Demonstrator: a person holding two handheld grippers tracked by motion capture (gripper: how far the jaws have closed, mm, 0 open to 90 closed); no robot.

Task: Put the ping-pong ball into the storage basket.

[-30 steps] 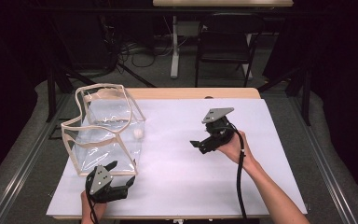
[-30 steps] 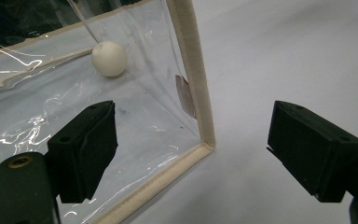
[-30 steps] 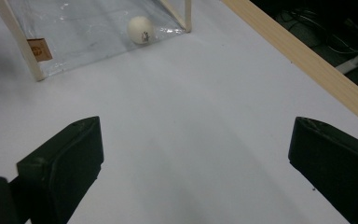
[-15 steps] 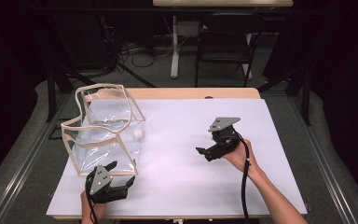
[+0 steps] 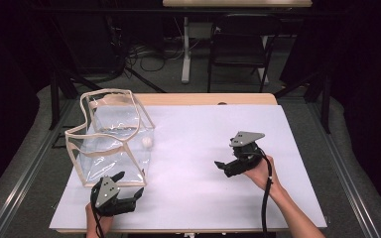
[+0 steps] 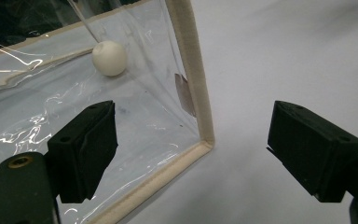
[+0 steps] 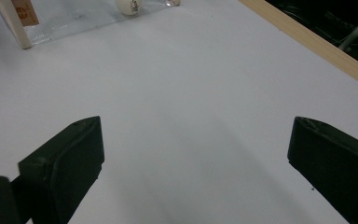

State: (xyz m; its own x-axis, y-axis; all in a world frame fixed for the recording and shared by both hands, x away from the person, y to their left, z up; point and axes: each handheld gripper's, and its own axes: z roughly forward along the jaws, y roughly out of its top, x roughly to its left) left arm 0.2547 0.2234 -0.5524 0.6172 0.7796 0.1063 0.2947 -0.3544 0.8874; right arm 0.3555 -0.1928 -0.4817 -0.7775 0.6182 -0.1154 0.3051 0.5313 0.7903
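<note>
Two black grippers (image 5: 228, 166) (image 5: 129, 191) with blocky matte jaws, grey three-cornered top plates, trailing black cables, bare forearms.

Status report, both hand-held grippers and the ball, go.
Left hand-held gripper open at clear bag corner. Right hand-held gripper open, empty, over white table. White ball inside bag. Nothing between.
</note>
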